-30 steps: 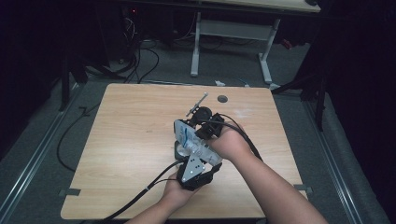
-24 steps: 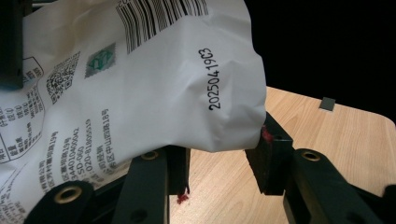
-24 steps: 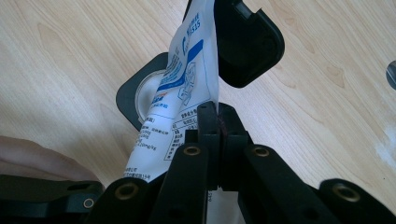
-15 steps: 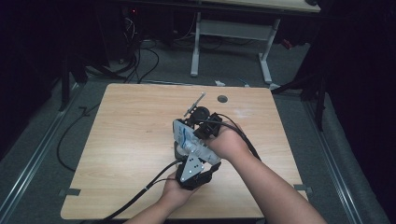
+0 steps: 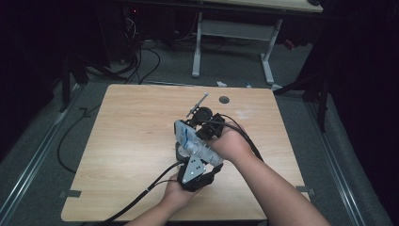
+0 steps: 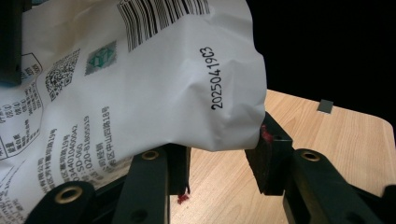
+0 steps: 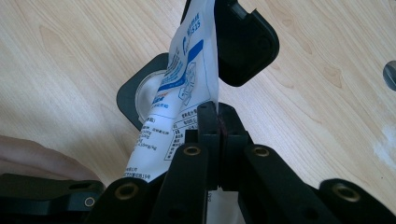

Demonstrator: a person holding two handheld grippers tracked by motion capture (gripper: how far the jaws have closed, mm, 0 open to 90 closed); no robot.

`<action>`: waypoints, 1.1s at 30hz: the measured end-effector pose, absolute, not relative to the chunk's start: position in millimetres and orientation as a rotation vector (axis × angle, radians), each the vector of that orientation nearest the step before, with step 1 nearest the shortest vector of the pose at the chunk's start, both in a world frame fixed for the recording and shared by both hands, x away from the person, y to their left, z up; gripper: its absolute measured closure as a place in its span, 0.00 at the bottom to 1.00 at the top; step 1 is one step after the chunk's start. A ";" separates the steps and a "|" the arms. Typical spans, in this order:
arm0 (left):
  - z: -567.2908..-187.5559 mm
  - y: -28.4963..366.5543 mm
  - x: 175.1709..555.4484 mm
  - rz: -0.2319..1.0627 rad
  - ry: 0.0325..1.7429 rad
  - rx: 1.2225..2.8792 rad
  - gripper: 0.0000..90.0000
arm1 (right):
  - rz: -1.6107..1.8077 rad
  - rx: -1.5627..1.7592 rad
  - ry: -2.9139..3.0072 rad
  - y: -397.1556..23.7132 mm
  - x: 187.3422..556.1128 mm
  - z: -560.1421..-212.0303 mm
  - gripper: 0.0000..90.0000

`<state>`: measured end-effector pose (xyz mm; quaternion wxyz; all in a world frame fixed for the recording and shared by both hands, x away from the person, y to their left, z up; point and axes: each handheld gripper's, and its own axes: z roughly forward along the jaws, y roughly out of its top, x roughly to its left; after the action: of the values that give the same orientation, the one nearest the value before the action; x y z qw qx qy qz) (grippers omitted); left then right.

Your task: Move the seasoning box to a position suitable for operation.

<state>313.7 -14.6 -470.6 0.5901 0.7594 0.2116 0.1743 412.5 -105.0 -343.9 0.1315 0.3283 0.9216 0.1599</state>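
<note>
White printed pouch (image 5: pixel 189 141) is held above the table (image 5: pixel 122 141) centre, left gripper (image 6: pixel 219 158) clamped across its body, right gripper (image 7: pixel 218 140) pinched shut on its edge; pull gently apart, hold low, avoid spilling near the black disc (image 7: pixel 140 95).

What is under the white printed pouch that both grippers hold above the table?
In the right gripper view, a dark, rounded-square holder with a pale round centre lies on the wooden table below the white pouch. The pouch covers its right part.
</note>
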 end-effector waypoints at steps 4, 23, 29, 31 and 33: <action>-470.6 -14.7 314.2 0.409 0.493 1.768 0.70 | 0.460 0.948 2.677 -103.8 412.5 -344.5 1.00; -470.1 -14.3 315.1 0.414 0.498 1.761 0.70 | 0.452 0.936 2.681 -98.8 413.2 -344.2 1.00; -470.3 -14.6 315.4 0.414 0.499 1.762 0.70 | 0.458 0.937 2.681 -99.4 413.5 -344.1 1.00; -470.4 -14.5 315.7 0.415 0.500 1.762 0.70 | 0.456 0.941 2.680 -99.6 413.9 -344.0 1.00; -470.5 -14.6 315.8 0.414 0.500 1.763 0.70 | 0.460 0.936 2.680 -99.7 414.2 -344.4 1.00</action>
<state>315.8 -14.6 -470.5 0.5903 0.7574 0.2147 0.1780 414.2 -99.7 -344.4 0.1323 0.3225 0.9238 0.1585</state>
